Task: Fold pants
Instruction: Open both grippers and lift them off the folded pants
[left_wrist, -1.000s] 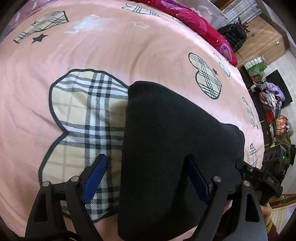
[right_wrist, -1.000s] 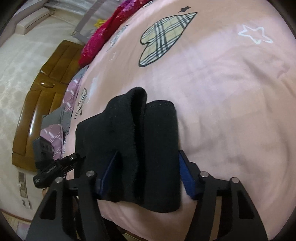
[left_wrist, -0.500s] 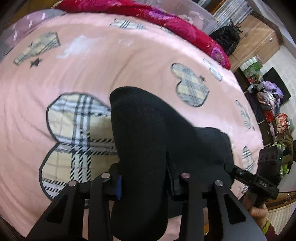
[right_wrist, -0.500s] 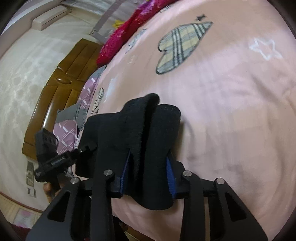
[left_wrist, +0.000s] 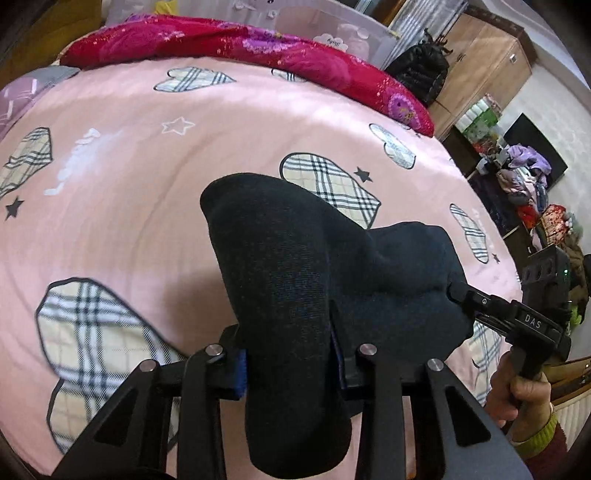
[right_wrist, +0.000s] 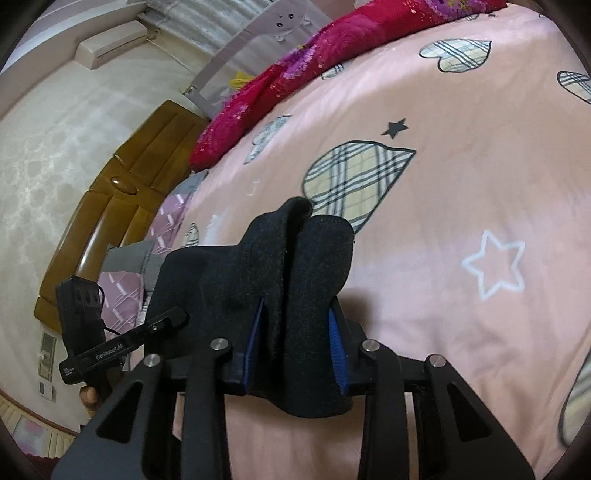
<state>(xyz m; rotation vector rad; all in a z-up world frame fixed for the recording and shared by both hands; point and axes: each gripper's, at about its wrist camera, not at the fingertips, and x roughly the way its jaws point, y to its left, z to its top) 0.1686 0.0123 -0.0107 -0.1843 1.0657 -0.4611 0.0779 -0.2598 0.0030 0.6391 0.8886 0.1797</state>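
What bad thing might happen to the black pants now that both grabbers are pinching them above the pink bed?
1. The pants are bunched thick in the left gripper and right gripper; layers might slip out.
2. The stretch between the grippers sags, so the fold may land crooked on the pink bedspread.

My left gripper has its blue-padded fingers pinched on a thick bundle of black pants. My right gripper clamps the other end, level alongside.
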